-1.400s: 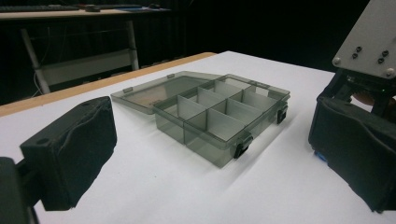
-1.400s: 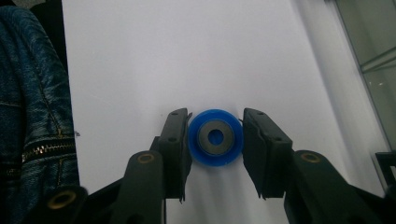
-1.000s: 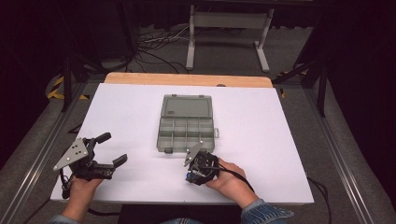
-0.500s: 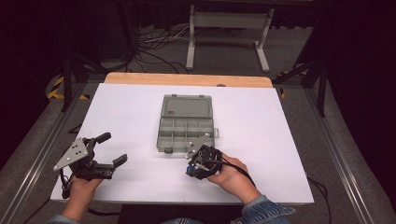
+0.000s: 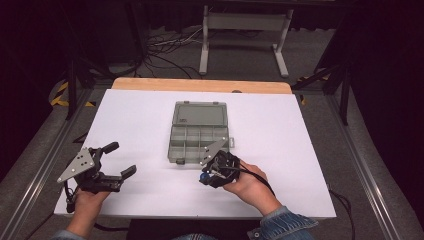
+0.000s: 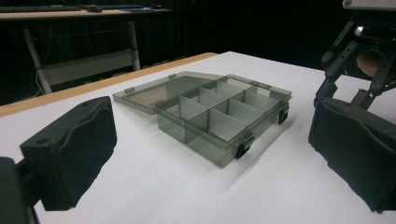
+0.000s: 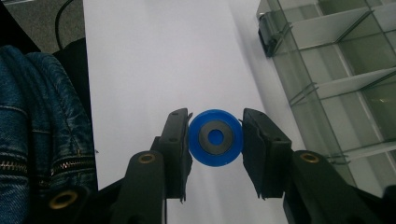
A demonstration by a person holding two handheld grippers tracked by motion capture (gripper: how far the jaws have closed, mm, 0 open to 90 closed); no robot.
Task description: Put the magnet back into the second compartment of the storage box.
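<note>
Pinched between the two black jaws of the right gripper [image 7: 215, 140] is a small round blue plastic disc [image 7: 215, 136] with a dark grey ring on its face and a blue dot at the centre. The pads press on its left and right edges, so it is firmly gripped, held above the white table top [image 7: 154, 60]. In the high view the same blue disc [image 5: 203, 176] shows as a small blue spot at the front of the right gripper [image 5: 216, 170], just in front of the near right corner of the organiser.

That organiser, a translucent grey plastic compartment box [image 5: 197, 142], lies in the middle of the white table [image 5: 280, 145] with its lid [image 5: 200, 113] folded flat open on the far side. Thin dividers split it into several compartments, and two dark latches sit on its near wall. In the left gripper view the compartments look bare.

The right hand [image 5: 250, 182] comes in from the bottom of the high view in a blue denim sleeve [image 5: 282, 227], wrapped around the gripper's body, with the grey three-cornered plate [image 5: 214, 150] overlapping the box's near right corner.

The left gripper [image 5: 115, 160] is held near the left front edge of the table, well apart from the box, its jaws spread wide with nothing between them. The left hand [image 5: 87, 200] grasps it from below.
</note>
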